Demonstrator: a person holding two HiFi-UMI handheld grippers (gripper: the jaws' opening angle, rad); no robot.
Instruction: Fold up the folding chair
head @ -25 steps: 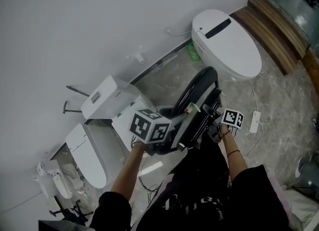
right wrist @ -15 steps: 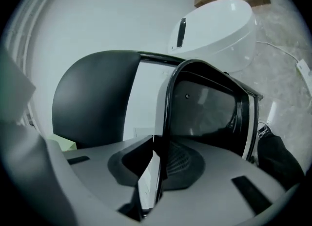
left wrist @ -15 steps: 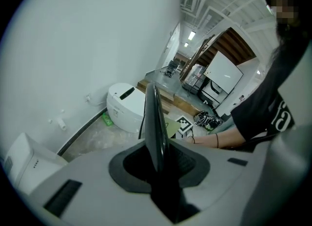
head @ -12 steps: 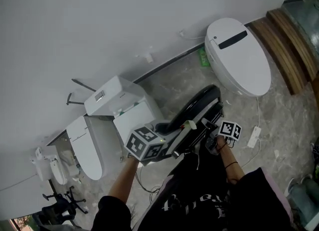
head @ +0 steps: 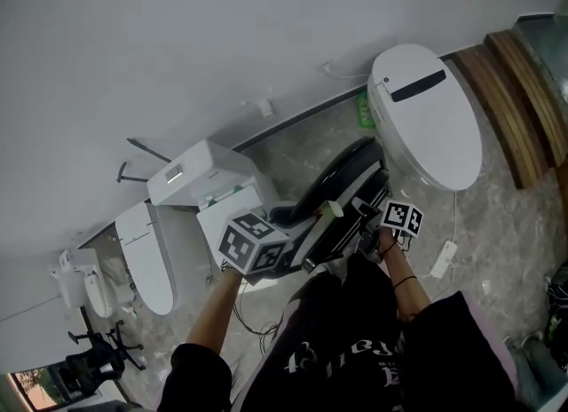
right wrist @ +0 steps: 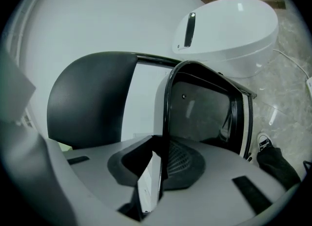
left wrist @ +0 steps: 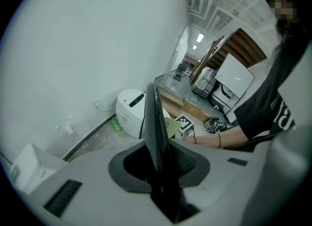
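Observation:
The black folding chair (head: 342, 175) is lifted off the floor between my two grippers and looks folded nearly flat. My left gripper (head: 306, 237) is shut on a thin black edge of the chair (left wrist: 155, 122), which runs straight up between its jaws (left wrist: 158, 164). My right gripper (head: 366, 217) is shut on the black tube frame (right wrist: 165, 122) of the seat. In the right gripper view the rounded backrest (right wrist: 92, 98) is at the left and the seat's underside (right wrist: 202, 110) at the right. A white tag (right wrist: 151, 181) hangs by the right jaws.
A white toilet with a shut lid (head: 426, 113) stands just right of the chair. A second toilet with its tank (head: 200, 179) and bowl (head: 146, 255) is at the left. A power strip (head: 441, 259) with a cable lies on the stone floor; wooden steps (head: 519, 99) at the right.
Both grippers and the chair have shifted slightly left in the head view, the right gripper drawing closer to the chair. The head view has swung, showing more wall.

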